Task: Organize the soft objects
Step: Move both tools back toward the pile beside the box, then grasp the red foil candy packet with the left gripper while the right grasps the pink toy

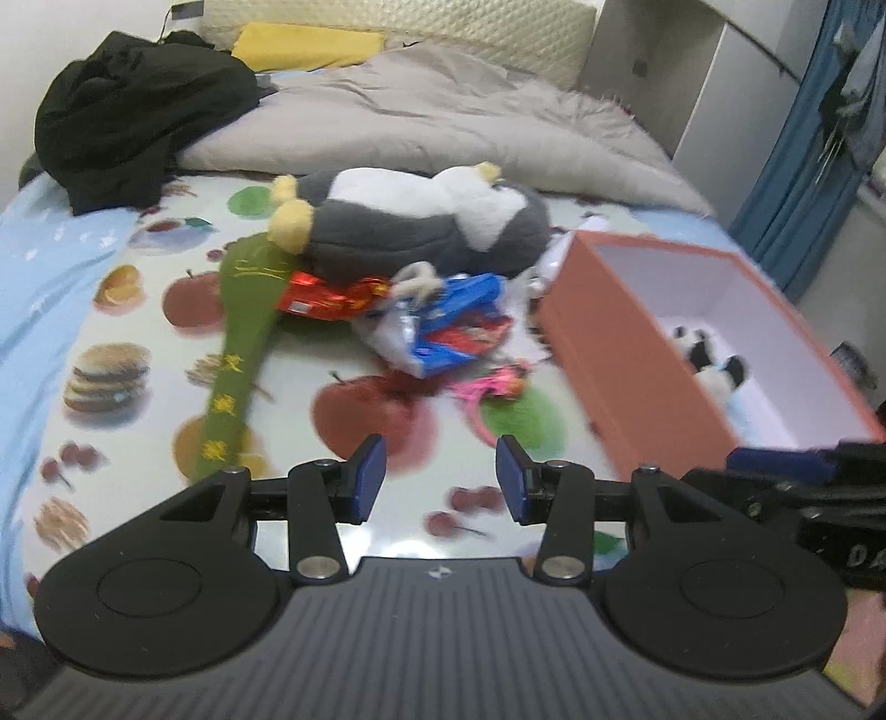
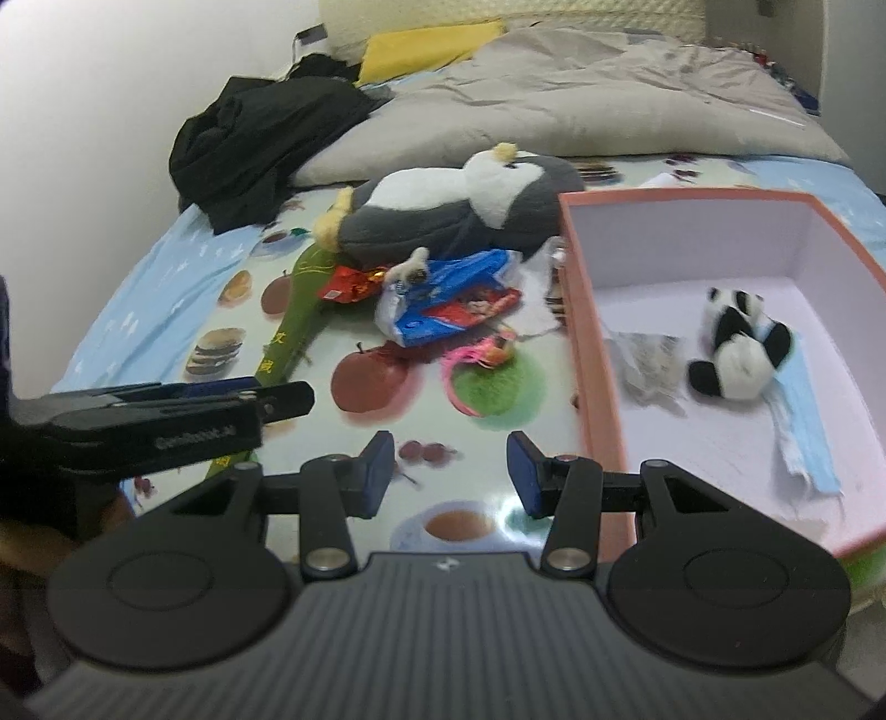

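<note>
A grey and white penguin plush (image 1: 421, 221) (image 2: 465, 205) lies on its side on the fruit-print sheet (image 1: 138, 343). In front of it sit a long green fabric piece (image 1: 238, 354) (image 2: 299, 321), red and blue snack wrappers (image 1: 432, 321) (image 2: 443, 304) and a pink toy (image 1: 498, 387) (image 2: 482, 354). The orange box (image 1: 626, 360) (image 2: 598, 354) on the right holds a small panda plush (image 1: 709, 360) (image 2: 736, 343), a blue face mask (image 2: 803, 426) and a crumpled clear bag (image 2: 648, 365). My left gripper (image 1: 440, 479) and my right gripper (image 2: 451, 473) both hang open and empty over the sheet, short of the pile.
A black garment (image 1: 133, 111) (image 2: 260, 138) lies at the back left. A grey duvet (image 1: 432, 111) (image 2: 581, 94) and a yellow pillow (image 1: 310, 47) fill the head of the bed. Blue curtains (image 1: 803, 166) hang at the right. The other gripper enters each view from the side.
</note>
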A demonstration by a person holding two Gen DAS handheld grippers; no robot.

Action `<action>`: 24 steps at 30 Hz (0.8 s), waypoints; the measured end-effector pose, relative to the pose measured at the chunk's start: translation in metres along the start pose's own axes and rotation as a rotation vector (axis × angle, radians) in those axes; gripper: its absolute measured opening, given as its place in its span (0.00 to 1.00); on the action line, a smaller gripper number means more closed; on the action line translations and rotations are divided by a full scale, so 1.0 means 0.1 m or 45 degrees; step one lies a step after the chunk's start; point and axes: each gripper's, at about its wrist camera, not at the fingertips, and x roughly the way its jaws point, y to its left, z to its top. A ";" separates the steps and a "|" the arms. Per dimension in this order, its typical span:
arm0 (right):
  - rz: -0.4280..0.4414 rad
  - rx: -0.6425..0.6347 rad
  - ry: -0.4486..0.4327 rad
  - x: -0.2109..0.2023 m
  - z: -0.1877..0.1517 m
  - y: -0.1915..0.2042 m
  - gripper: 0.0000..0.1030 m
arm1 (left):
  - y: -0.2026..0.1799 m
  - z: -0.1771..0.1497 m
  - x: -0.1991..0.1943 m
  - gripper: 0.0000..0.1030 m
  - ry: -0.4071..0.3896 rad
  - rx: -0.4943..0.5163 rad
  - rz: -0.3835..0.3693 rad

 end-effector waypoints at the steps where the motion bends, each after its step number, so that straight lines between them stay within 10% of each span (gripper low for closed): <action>1: 0.005 -0.006 0.006 0.06 0.03 0.03 0.47 | 0.04 0.02 0.06 0.48 0.007 0.015 0.012; 24: -0.063 0.113 0.173 1.55 0.59 0.00 0.46 | 0.33 0.57 1.38 0.48 0.003 0.556 0.215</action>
